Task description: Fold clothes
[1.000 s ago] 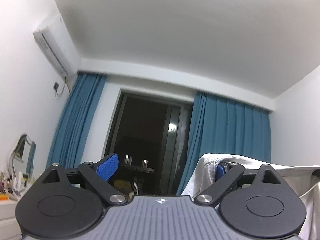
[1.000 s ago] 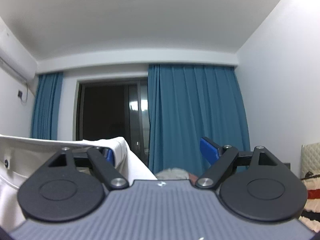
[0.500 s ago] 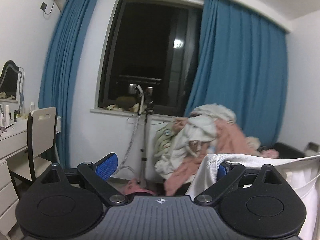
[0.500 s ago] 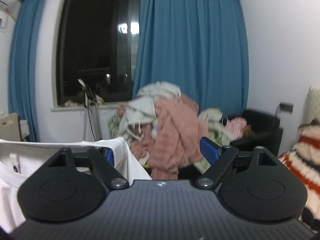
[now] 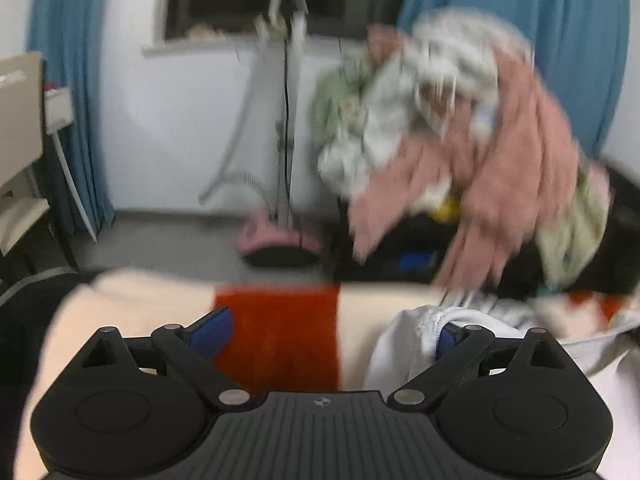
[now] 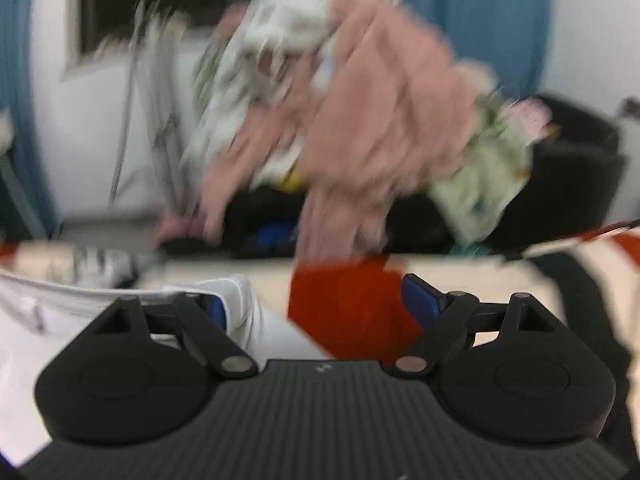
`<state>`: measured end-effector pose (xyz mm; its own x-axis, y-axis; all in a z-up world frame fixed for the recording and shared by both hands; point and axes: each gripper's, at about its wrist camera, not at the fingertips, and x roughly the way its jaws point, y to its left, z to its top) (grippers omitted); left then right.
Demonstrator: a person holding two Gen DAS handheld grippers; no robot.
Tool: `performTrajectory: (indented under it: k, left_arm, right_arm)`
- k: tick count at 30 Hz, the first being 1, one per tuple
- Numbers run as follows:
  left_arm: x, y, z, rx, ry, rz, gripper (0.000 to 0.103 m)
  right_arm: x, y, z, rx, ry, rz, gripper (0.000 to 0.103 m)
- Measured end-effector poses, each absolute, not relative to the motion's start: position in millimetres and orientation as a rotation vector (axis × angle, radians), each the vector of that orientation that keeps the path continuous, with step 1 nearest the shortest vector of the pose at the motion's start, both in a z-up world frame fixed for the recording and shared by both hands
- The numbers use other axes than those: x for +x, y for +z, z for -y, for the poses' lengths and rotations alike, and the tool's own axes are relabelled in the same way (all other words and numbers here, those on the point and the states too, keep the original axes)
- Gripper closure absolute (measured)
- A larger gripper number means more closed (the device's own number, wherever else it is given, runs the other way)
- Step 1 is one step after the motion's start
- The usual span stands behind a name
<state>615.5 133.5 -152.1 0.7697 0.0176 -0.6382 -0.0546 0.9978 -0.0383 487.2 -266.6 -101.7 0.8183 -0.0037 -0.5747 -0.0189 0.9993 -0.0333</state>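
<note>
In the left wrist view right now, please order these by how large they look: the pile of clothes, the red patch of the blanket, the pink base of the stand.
1. pile of clothes, largest
2. red patch; it is nearer the camera, so true size is unsure
3. pink base, smallest

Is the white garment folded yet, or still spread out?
Spread, not folded. The white garment hangs stretched between the left gripper and the right gripper, draped over one finger of each above the red-and-cream blanket.

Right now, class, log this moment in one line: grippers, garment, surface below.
left gripper open | right gripper open | white garment hooked over one finger of each | red-and-cream blanket beneath
</note>
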Motion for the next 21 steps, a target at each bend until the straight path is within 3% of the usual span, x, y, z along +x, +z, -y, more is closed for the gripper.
performTrajectory:
  k: [6,11,21]
  left_arm:
    - [621,-153,-131,0.036,-0.149,-0.843,0.001]
    - [579,-99,-108,0.031,-0.204,-0.765,0.0]
    - [369,-11,-73,-0.051,-0.113,-0.477,0.0]
  right_arm:
    - [489,-97,248,-0.179,0.237,-0.742,0.018]
    - [481,-65,242,-0.091,0.334,-0.82,0.017]
    - [297,5,253,0.031,0.199,-0.417,0.017]
